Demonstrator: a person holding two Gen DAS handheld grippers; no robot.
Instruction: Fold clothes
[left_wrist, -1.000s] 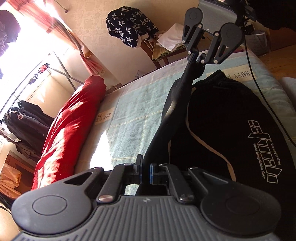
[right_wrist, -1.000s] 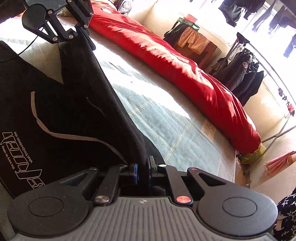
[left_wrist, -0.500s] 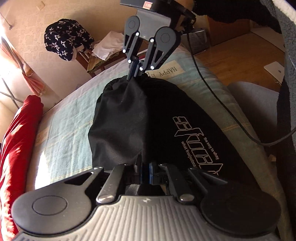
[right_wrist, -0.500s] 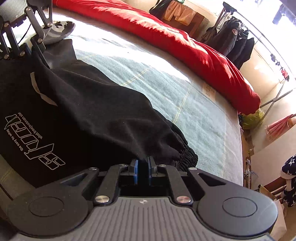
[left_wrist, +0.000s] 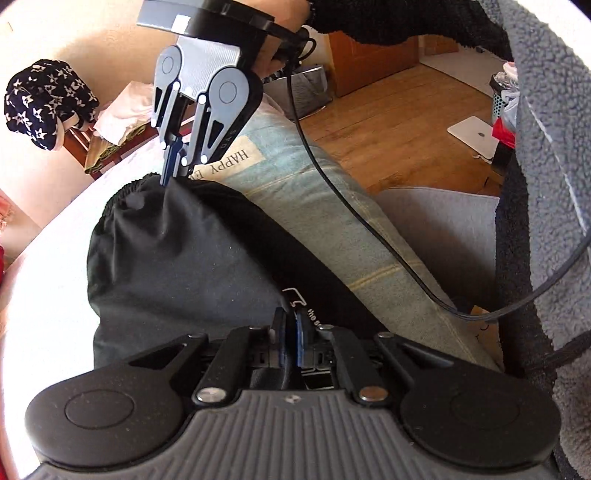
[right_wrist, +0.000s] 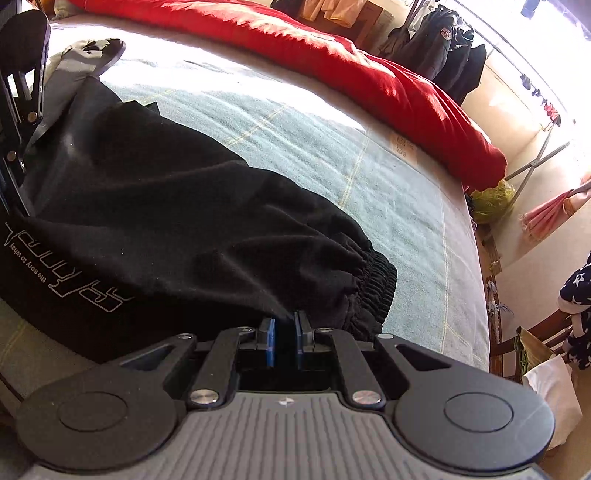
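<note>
the black trousers (left_wrist: 192, 258) lie on the bed (right_wrist: 332, 155), along its near side, with the red quilt (right_wrist: 369, 77) well away across the bed from them. one trouser leg is being laid over the other, so the step in hand looks like folding the trousers in half lengthwise. the left gripper (left_wrist: 290, 332) is clenched on a pinch of black cloth beside the white lettering on the trousers, its blue pads pressed tight together with fabric drawn up between them. the right gripper (right_wrist: 284, 338) is clamped on the trousers too, at the gathered elastic cuff (right_wrist: 373, 284), and the left wrist view shows its fingertips nipping the cloth at that end, with the cloth rising to them in a small peak. the upper leg sags between the two grips and is rumpled rather than flat. it covers most of the lower leg, though the lettered part on the side of the trousers nearer the bed's edge is not covered. judging from this, the fold is nearly placed but not set down. the next move calls for lowering both ends onto the trousers beneath, keeping the cloth lightly stretched between the grips so the cuffs and long edges line up, then letting go of both ends and smoothing out the wrinkles. letting go too early would leave the cuff bunched.
</note>
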